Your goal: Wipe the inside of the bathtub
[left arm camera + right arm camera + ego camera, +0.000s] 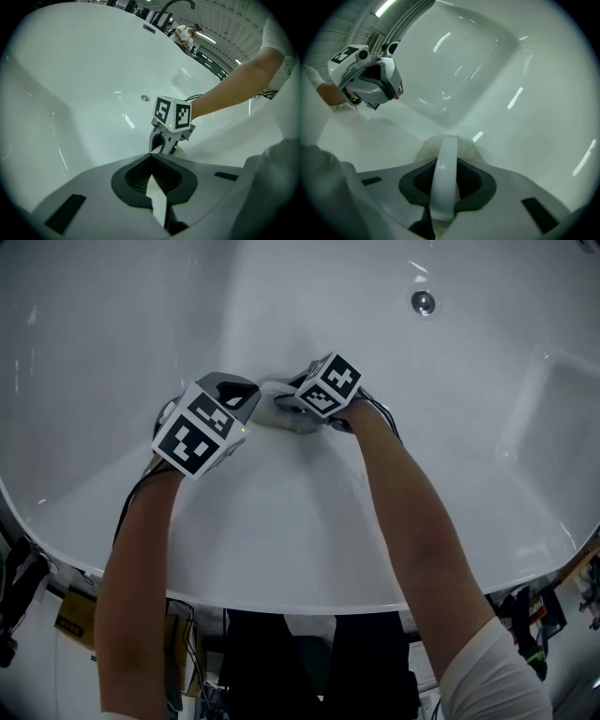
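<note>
The right gripper [302, 407] clamps a white cloth [281, 414] against the bathtub [431, 437] wall. The left gripper [253, 401] pinches its other edge (both jaws closed on fabric).

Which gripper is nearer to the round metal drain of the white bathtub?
The right gripper: the round metal drain lies beyond it, the left gripper farther off; both grip the white cloth.
</note>
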Motion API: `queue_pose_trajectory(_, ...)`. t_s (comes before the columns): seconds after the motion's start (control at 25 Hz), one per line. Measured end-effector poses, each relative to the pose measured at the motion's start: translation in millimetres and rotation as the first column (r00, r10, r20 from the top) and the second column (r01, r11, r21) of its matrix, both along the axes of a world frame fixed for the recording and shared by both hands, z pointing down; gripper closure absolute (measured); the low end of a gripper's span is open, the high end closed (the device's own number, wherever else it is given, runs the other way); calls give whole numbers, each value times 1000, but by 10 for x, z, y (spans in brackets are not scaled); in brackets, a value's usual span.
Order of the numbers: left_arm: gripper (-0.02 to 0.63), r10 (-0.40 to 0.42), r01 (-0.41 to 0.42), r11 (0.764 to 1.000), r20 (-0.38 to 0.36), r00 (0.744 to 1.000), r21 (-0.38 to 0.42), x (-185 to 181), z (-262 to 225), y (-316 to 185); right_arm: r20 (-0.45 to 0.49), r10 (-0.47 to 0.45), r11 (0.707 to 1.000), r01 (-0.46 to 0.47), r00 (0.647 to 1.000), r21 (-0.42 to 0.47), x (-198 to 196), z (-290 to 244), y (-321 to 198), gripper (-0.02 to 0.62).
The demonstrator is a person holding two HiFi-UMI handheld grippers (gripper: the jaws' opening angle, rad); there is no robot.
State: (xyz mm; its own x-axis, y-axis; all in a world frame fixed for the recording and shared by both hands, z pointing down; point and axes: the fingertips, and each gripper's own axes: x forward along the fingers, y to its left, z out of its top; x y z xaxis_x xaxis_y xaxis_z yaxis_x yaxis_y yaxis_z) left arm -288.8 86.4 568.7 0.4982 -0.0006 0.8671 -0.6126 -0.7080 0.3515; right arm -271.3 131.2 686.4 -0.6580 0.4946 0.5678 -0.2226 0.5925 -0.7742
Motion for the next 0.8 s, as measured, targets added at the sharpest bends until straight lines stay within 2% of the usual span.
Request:
queue_pose_trajectory(0.52, 600, 32, -32, 999, -29, 999, -10, 414, -148, 61, -93, -27, 1000, 26, 995, -17, 944, -40, 84, 505)
queue_pose_trajectory(0.64, 600, 42, -42, 999, -21, 999, -15, 518, -195, 91, -93, -14, 1000, 12, 996, -17, 1108, -103, 89, 505)
queue_pose_trajectory(0.8, 600, 20, -20, 999, -21, 1000, -29, 569, -282, 115, -51, 0, 1000, -1, 999, -25, 1102, -354, 102, 505)
